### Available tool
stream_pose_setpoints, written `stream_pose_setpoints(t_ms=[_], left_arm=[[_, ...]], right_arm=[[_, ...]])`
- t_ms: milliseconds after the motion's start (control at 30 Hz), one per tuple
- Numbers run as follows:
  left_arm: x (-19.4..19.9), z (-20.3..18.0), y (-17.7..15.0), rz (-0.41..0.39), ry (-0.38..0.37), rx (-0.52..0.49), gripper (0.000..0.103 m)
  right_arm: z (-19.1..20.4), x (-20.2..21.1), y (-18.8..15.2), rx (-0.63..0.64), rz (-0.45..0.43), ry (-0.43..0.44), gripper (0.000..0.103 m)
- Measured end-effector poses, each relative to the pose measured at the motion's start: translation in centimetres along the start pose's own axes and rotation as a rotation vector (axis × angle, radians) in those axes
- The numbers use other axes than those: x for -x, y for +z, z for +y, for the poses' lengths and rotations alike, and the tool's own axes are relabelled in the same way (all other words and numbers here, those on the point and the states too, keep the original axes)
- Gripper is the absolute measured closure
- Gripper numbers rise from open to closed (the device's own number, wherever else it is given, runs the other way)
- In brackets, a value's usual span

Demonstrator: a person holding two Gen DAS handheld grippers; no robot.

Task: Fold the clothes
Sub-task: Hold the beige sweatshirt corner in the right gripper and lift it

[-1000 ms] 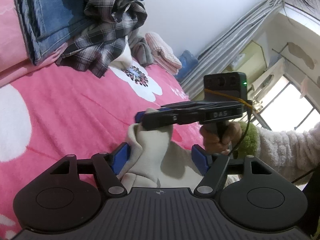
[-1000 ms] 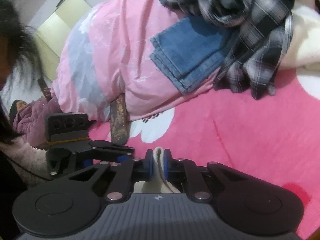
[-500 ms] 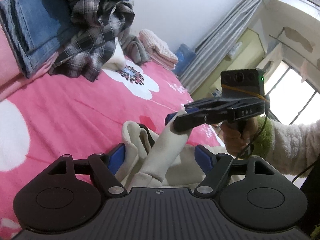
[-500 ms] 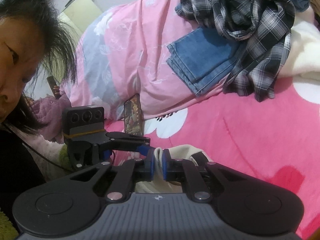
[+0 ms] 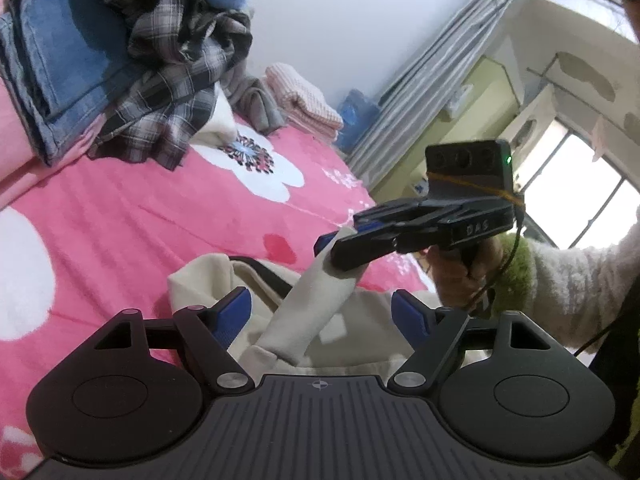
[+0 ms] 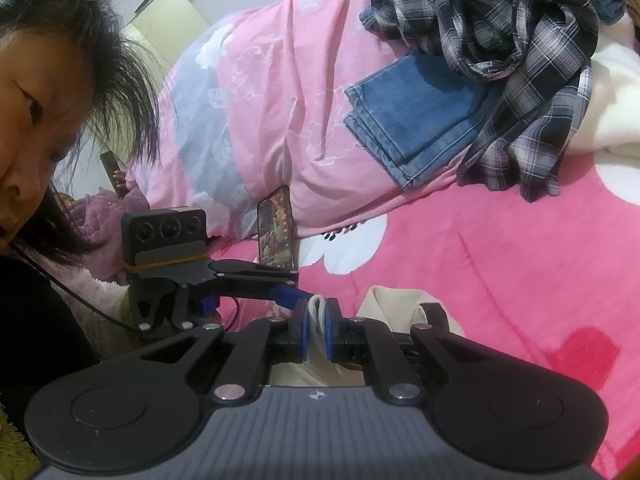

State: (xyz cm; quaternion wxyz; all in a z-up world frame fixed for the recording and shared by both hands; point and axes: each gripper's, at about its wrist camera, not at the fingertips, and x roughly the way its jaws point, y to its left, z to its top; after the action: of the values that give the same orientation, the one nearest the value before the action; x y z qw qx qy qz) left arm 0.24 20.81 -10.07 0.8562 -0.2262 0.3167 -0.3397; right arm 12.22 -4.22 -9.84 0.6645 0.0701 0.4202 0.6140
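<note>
Fingers, left gripper (image 5: 322, 314): blue pads stand wide apart with nothing pressed; the cream garment (image 5: 256, 280) lies between and below them, untouched by either pad (image 5: 232, 314).
Fingers, right gripper (image 6: 317, 334): drawn together and clamped on a fold of the cream garment (image 6: 318, 312), which sticks up between the blue pads.
Cream garment, place: on the pink flowered bed cover (image 5: 120, 220), near the bed's edge, with one strip lifted by the right gripper (image 5: 334, 248) and the rest bunched under the left gripper.
Left wrist view only: the right gripper seen from the side, held by a hand (image 5: 460, 268) in a fluffy white sleeve with a green cuff; a folded pink checked cloth (image 5: 304, 104) and a grey one (image 5: 256, 108) at the far end of the bed; a grey curtain (image 5: 432, 80); a bright window (image 5: 580, 200).
Right wrist view only: the left gripper (image 6: 288, 294) at left, its blue finger just beside the clamped fold; a phone (image 6: 276, 228) propped upright against the pale pink quilt (image 6: 260, 100); the person's hair at the left edge.
Both views: folded blue jeans (image 6: 408, 112) with a crumpled plaid shirt (image 6: 520, 60) lying partly over them, well apart from the cream garment.
In the way: each gripper's dark body fills the bottom of its own view and hides the near part of the garment.
</note>
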Motion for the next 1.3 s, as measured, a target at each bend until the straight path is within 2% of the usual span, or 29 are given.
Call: stream_pose_setpoints(t_ms=[100,200,267,533,633,900,967,1133,1300], left_arm=[[0.4,0.6,0.1,-0.021,0.008,0.035,0.025],[0.9,1.7,0.3,-0.050,0.054,0.090,0.024],[0.8,2.6,0.3,-0.054,0.073,0.131,0.020],[-0.4,4.7,0.0,-0.037,0.053,0.233,0.014],[0.0,4.1,0.0,-0.055,0.041,0.212,0.015],[-0.2,2.6,-0.1,-0.039,0.000,0.159,0.014],[-0.1,2.6,-0.1,-0.048,0.012,0.162,0.014],[0.2,4.5,0.0,-0.096,0.035,0.249,0.006],[-0.9,6.4,-0.3,-0.077,-0.019,0.370,0.006]], right_arm=[[0.1,0.1,-0.1,-0.001,-0.002,-0.001,0.095],[0.1,0.2,-0.1,-0.002,-0.003,-0.001,0.095],[0.0,0.1,-0.1,-0.003,-0.004,0.001,0.095],[-0.1,0.1,-0.2,-0.015,-0.005,0.000,0.095],[-0.2,0.2,-0.2,-0.021,-0.009,0.001,0.095],[-0.2,0.1,-0.3,-0.026,-0.014,0.004,0.095],[-0.2,0.1,-0.3,-0.026,-0.014,0.003,0.095],[-0.2,0.1,-0.3,-0.027,-0.016,0.002,0.095],[-0.2,0.2,-0.4,-0.030,-0.020,-0.004,0.095]])
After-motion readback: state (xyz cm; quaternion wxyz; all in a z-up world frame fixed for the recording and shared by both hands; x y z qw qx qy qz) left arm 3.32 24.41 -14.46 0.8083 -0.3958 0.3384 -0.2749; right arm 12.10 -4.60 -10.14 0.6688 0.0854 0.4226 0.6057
